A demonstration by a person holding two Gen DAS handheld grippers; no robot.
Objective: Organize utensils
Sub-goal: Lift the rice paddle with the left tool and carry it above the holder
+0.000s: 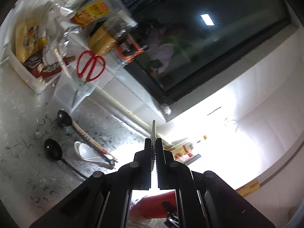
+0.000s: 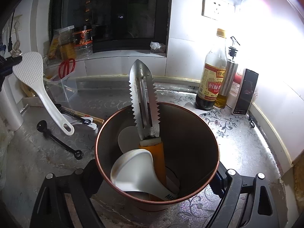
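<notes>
Your left gripper (image 1: 154, 148) has its jaws clamped on the white rice paddle (image 2: 38, 81), raised above the desk (image 2: 237, 142). Your right gripper (image 2: 157, 193) grips the red cup (image 2: 190, 133) holding the peeler (image 2: 144, 98).

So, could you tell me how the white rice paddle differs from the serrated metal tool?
The rice paddle is white plastic, round-headed; the serrated tool is pointed metal with an orange handle. The left gripper pinches the rice paddle by its head, handle hanging; the serrated tool stands handle-down in the cup. Both are kitchen utensils.
</notes>
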